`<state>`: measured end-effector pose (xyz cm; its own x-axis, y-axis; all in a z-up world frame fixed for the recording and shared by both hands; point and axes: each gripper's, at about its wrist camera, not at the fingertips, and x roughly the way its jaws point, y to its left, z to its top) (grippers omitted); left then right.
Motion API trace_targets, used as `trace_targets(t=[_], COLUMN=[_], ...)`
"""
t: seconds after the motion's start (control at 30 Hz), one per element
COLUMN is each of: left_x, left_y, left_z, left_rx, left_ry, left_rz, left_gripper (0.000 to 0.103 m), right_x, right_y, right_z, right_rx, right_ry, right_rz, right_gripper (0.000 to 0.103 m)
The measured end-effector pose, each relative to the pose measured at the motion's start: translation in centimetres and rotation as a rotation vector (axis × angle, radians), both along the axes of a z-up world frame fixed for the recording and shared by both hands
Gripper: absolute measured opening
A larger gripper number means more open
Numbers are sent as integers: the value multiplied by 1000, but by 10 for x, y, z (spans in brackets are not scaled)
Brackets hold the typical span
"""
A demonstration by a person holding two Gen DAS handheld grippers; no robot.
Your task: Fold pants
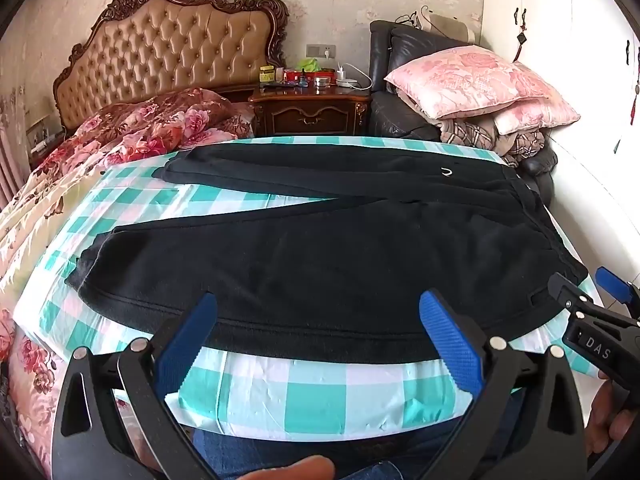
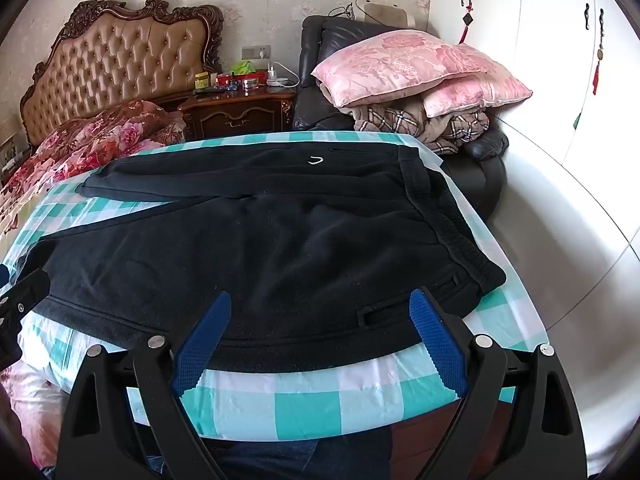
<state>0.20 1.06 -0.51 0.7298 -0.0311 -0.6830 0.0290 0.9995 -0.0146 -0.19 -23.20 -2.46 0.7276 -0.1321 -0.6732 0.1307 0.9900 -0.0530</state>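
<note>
Both the left gripper (image 1: 316,320) and right gripper (image 2: 320,320) hung with fingers spread wide, released, above the black pants (image 2: 248,248) on the checkered desk (image 2: 304,404).

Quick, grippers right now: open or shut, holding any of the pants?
Left gripper: open, holding nothing, over the near edge of the black pants.
Right gripper: open, holding nothing, near the waistband end.
</note>
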Motion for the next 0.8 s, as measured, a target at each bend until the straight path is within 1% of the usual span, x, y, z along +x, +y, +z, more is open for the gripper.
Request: trace_targets(t=[0.8], left_x=[1], left_y=[2], left_z=[-1], left_rx=[-4], left_ry=[3], left_rz=[1], left_gripper=[101], right_x=[1], right_y=[-3], right_z=[-2], right_rx=[-1], right_ry=[0], right_rz=[0], right_gripper=[88])
